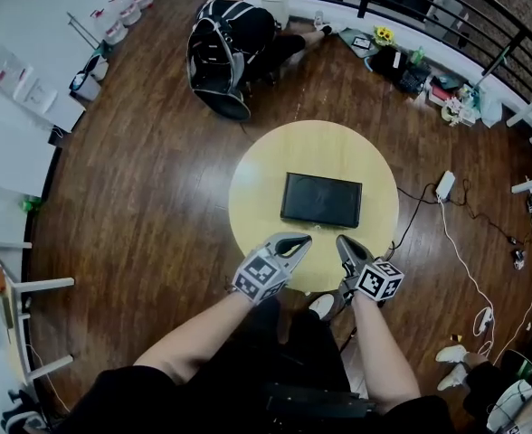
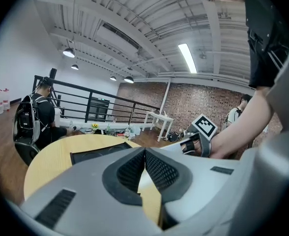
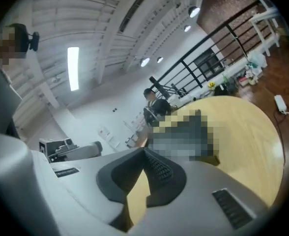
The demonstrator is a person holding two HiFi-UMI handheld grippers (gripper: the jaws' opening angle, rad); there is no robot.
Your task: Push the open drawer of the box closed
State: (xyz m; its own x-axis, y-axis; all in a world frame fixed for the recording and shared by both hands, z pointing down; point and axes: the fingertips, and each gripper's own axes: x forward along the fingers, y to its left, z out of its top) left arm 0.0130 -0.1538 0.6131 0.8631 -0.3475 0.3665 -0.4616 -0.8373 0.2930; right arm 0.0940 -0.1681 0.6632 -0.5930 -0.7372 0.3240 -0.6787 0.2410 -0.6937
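The dark flat box [image 1: 320, 199] lies in the middle of the round yellow table [image 1: 257, 188]. From above I cannot tell whether its drawer sticks out. Both grippers hover over the table's near edge, short of the box. My left gripper [image 1: 300, 239] has its jaws together with nothing between them. My right gripper [image 1: 342, 240] sits just to its right, jaws also together and empty. In the left gripper view the pads [image 2: 157, 168] meet at the tip, with the box [image 2: 98, 151] beyond and the right gripper [image 2: 199, 135] off to the side. In the right gripper view the pads [image 3: 159, 168] touch.
A person with a backpack [image 1: 223, 48] crouches on the wood floor beyond the table. A power strip [image 1: 444, 185] and cables lie at the right. White furniture [image 1: 17, 287] stands at the left, a railing [image 1: 447, 12] runs along the back.
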